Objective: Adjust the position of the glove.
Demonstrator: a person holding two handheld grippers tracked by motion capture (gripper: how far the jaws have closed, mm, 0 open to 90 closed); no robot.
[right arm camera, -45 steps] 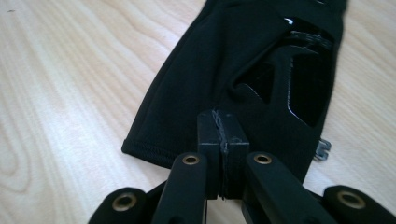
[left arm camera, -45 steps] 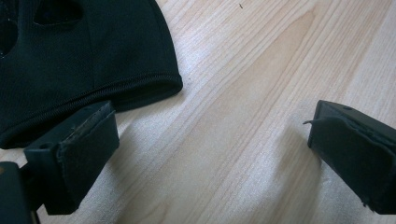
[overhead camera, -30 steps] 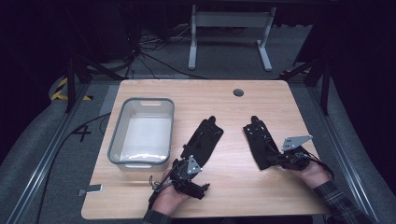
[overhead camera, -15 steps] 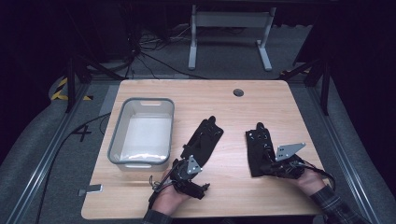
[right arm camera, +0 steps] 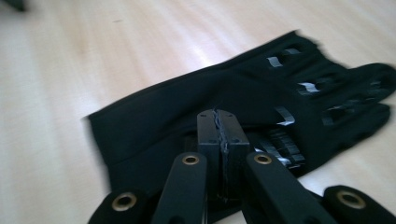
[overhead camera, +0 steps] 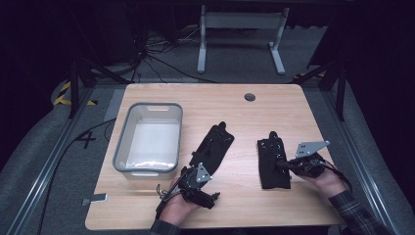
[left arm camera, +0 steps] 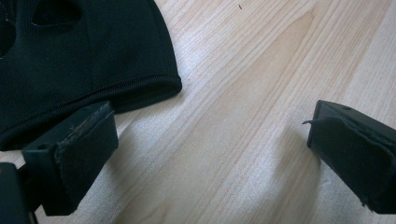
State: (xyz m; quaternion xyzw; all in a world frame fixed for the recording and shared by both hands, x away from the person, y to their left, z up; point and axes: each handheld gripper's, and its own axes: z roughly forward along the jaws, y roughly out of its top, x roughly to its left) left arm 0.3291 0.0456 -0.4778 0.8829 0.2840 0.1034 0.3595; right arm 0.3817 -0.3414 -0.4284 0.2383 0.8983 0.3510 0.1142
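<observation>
Two black fabric gloves lie flat on the pale wooden surface (overhead camera: 235,105). The left claw (left arm camera: 205,154) sits low at the near edge with its jaws spread wide, nothing between them, the cuff of the left black glove (overhead camera: 213,147) just beside one pad (left arm camera: 86,156). Over on the right, the right claw (right arm camera: 219,135) has its jaws pressed together right over the right black glove (overhead camera: 273,159); whether any fabric is pinched between them I can't tell. A grey plastic tub (overhead camera: 122,147) stands left of both gloves.
</observation>
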